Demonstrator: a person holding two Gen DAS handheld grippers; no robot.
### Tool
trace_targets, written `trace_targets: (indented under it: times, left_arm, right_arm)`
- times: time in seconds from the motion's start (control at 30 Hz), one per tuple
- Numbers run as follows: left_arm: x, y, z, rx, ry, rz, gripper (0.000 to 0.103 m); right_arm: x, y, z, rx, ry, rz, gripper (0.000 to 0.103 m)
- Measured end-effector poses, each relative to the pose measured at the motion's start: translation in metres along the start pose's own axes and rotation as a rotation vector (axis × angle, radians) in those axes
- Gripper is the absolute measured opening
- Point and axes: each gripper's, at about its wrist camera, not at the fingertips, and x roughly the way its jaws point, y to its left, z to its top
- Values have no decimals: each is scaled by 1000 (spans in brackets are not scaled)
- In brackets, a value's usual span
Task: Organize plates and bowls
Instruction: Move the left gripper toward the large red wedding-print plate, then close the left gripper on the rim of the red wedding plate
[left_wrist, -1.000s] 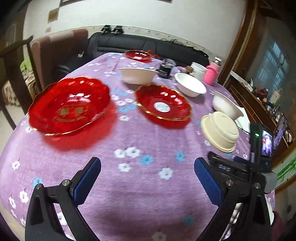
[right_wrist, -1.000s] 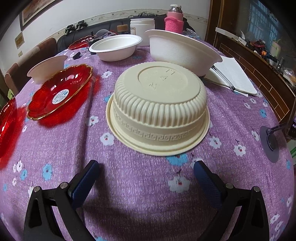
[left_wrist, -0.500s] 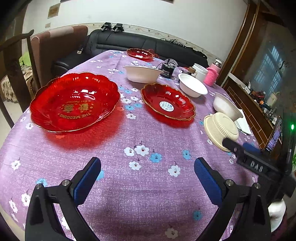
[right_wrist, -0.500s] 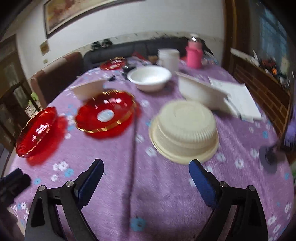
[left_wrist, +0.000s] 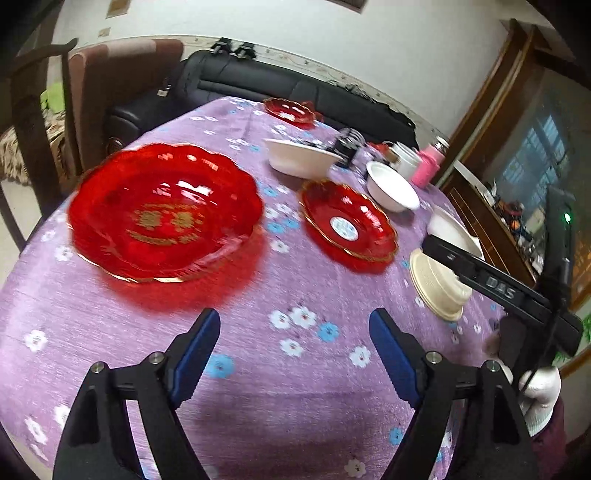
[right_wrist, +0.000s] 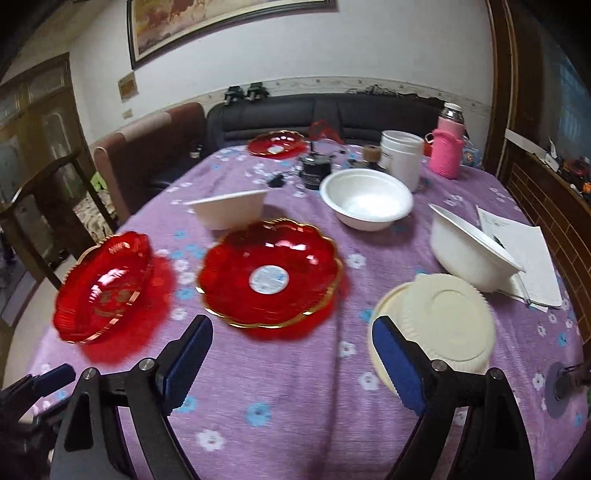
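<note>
Both my grippers, left (left_wrist: 294, 349) and right (right_wrist: 291, 360), are closing with nothing between them, hovering over the purple tablecloth (right_wrist: 295, 387), red plates (right_wrist: 269, 273) just ahead, upturned cream bowl (right_wrist: 443, 317) beside my right finger.

I am counting three scalloped red glass plates: a large one (right_wrist: 105, 286), a gold-rimmed one with a white sticker (right_wrist: 269, 273), and a small one at the far edge (right_wrist: 276, 143). I am seeing three white bowls standing upright (right_wrist: 231, 208) (right_wrist: 366, 199) (right_wrist: 472, 254) and one ribbed cream plastic bowl turned upside down (right_wrist: 439, 325). I am also noting one pink-sleeved flask (right_wrist: 448, 147) and one white lidded tub (right_wrist: 402, 155).
</note>
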Motion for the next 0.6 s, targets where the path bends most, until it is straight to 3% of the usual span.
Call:
trace_targets:
  times: [0.13, 0.3, 0.37, 0.47, 0.6]
  left_arm:
    - [-25, 27, 22, -23, -77, 65, 83]
    - [-35, 81, 61, -87, -124, 222, 83]
    - [-30, 103, 77, -97, -120, 275, 83]
    - [-15, 134, 96, -130, -83, 285, 79]
    - [10, 164, 108, -187, -29, 238, 76]
  right_arm:
    - [-2, 7, 23, 47, 6, 112, 91]
    - [42, 38, 42, 130, 150, 334, 90]
    - [65, 58, 44, 128, 206, 349, 79]
    - [92, 85, 45, 141, 281, 394, 67]
    - [111, 113, 45, 114, 306, 385, 66]
